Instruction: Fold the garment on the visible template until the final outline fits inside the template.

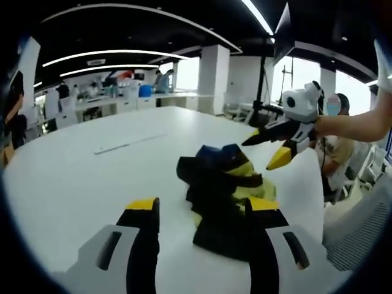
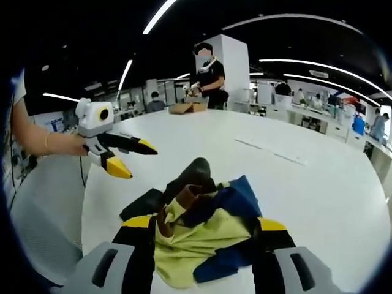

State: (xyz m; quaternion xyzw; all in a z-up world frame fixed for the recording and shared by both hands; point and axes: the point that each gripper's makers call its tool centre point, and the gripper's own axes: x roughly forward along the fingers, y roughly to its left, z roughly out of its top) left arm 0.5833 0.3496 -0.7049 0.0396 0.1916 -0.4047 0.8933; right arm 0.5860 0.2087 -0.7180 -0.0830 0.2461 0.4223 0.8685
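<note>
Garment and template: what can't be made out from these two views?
- Template: cannot be identified on the white table in either view.
- Garment: crumpled black, yellow and blue heap; type and outline unreadable, folds hiding one another.
- Garment's near edge: covered by the right gripper jaws in the right gripper view, by the left gripper in its own view.
- Pale strips on the table: too small to identify.

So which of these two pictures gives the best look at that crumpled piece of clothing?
The right gripper view: the garment lies close and large, with its yellow-green, blue and black folds clearly spread between that hand-held gripper's jaws. In the left gripper view the garment appears smaller and mostly dark, partly hidden behind one jaw.
</note>
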